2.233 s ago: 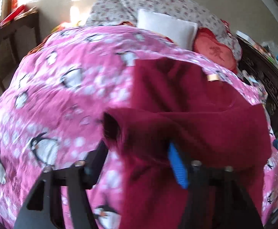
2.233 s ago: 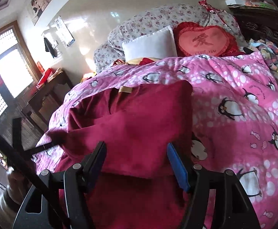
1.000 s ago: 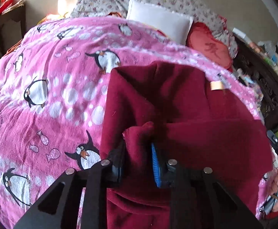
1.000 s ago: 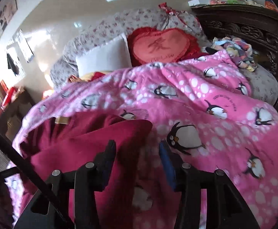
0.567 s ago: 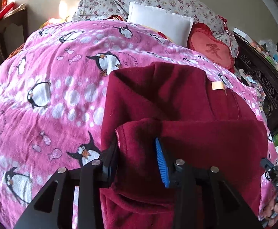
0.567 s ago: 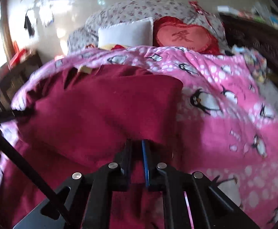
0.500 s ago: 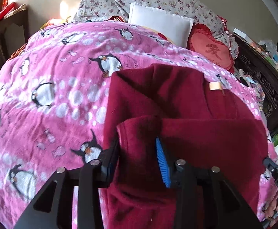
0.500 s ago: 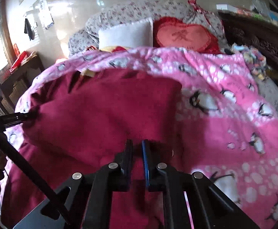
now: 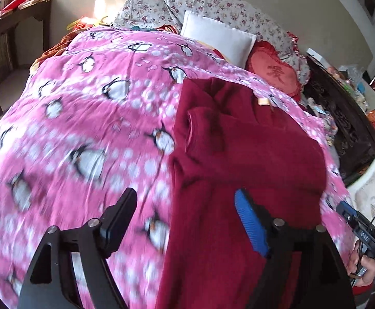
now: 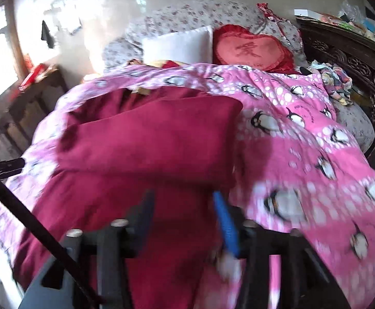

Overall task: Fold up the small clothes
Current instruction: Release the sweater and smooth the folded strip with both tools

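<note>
On the quilt, toward its right side in the left view: a garment, top part folded over the lower part. Near, over garment's left edge: left gripper, fingers apart. Far behind quilt: pillow, with heart cushion just right of it. Far left: table. In the right view, right gripper near, over garment's right part.
</note>
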